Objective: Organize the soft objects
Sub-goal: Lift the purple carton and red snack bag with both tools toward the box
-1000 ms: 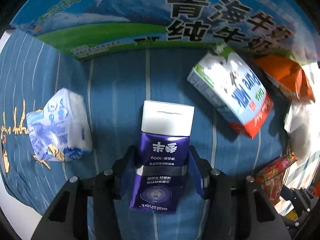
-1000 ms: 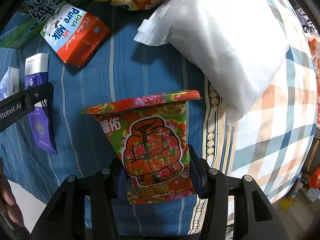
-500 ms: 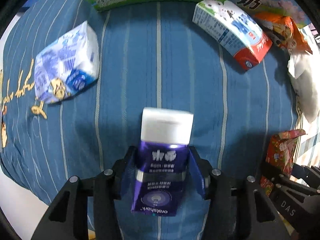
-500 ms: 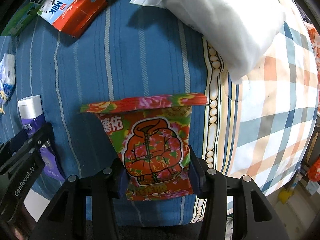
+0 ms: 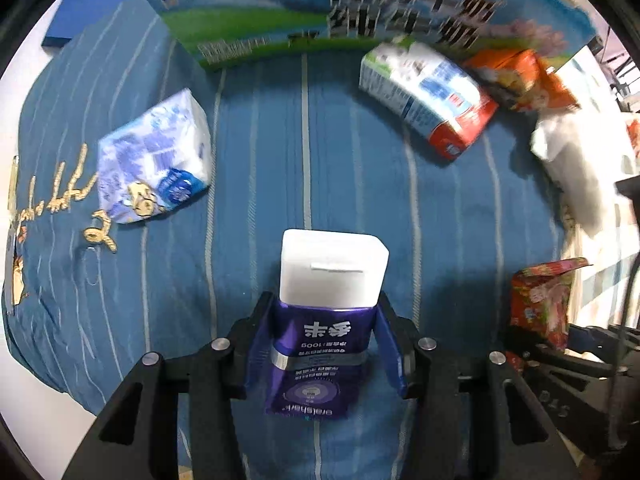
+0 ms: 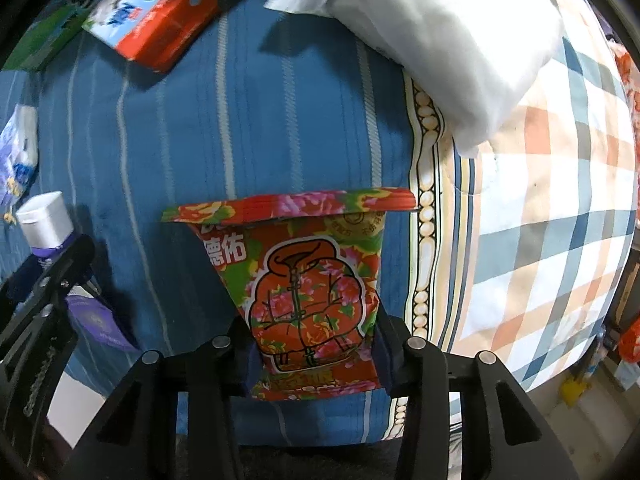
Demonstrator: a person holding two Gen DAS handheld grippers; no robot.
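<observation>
left wrist view: my left hand-held gripper (image 5: 326, 344) clamps the purple tube (image 5: 320, 320).
right: my right hand-held gripper (image 6: 316, 354) grips the floral packet (image 6: 308, 292).
left to do: i judge both unplaced.

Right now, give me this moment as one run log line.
left gripper: shut on purple tube | right gripper: shut on red packet | both held above blue striped cloth

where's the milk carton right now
In the left wrist view the milk carton lies on its side on the blue striped cloth, upper right, between the big milk box behind it and the orange snack bag.
</observation>
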